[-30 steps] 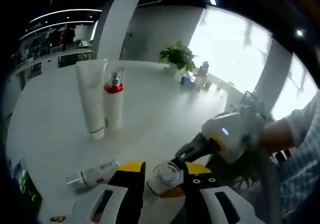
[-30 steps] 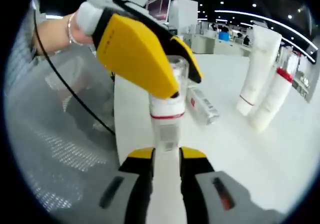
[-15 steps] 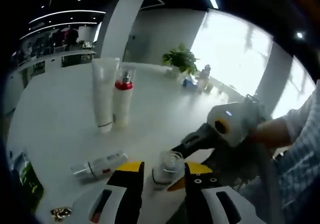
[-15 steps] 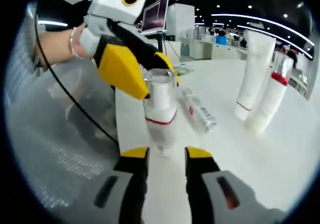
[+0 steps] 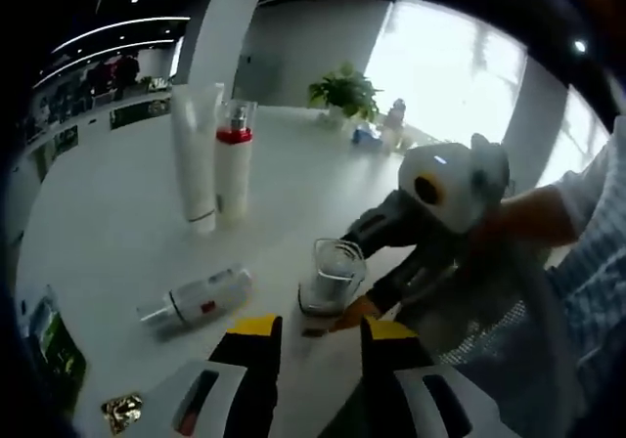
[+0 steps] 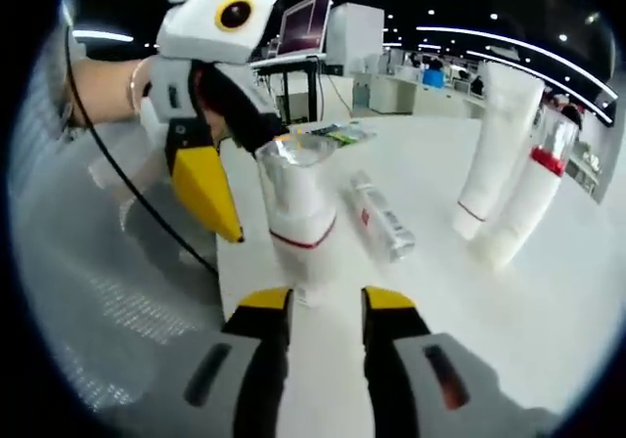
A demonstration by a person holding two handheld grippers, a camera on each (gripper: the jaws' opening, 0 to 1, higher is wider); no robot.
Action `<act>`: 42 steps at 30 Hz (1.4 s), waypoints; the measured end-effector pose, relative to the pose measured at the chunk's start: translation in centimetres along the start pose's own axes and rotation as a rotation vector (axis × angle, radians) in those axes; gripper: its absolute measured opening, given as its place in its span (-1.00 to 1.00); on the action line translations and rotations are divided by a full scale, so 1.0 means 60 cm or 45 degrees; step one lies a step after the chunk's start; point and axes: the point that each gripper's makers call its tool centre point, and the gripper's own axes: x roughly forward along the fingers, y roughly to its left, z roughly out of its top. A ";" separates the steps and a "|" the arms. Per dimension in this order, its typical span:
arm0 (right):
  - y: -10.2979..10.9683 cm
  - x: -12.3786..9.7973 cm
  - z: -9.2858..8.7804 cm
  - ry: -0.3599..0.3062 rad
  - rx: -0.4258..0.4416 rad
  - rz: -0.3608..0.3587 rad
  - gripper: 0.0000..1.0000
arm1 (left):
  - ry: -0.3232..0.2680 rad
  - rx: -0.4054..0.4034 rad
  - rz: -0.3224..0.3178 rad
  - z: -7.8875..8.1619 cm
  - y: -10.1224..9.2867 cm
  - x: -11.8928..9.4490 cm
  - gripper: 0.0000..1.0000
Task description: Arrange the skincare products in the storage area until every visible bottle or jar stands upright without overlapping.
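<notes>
Clear-capped white jar upright, red band, on table

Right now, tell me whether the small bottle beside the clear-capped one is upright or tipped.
Tipped: the small bottle lies on its side on the white table, while the clear-capped bottle stands upright.

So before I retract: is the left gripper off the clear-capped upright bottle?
Apart. Left gripper view: the left gripper sits short of the clear-capped bottle, bare table between.
</notes>
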 end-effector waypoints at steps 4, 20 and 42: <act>0.000 -0.007 0.001 -0.003 0.009 0.007 -0.47 | 0.074 0.027 0.024 -0.018 0.010 0.008 -0.34; -0.030 0.017 0.011 0.030 -0.041 -0.064 -0.53 | 0.184 0.079 0.028 -0.044 0.017 0.031 -0.41; 0.008 0.023 0.035 -0.079 -0.010 0.155 -0.35 | 0.199 0.111 0.004 -0.055 0.006 0.041 -0.42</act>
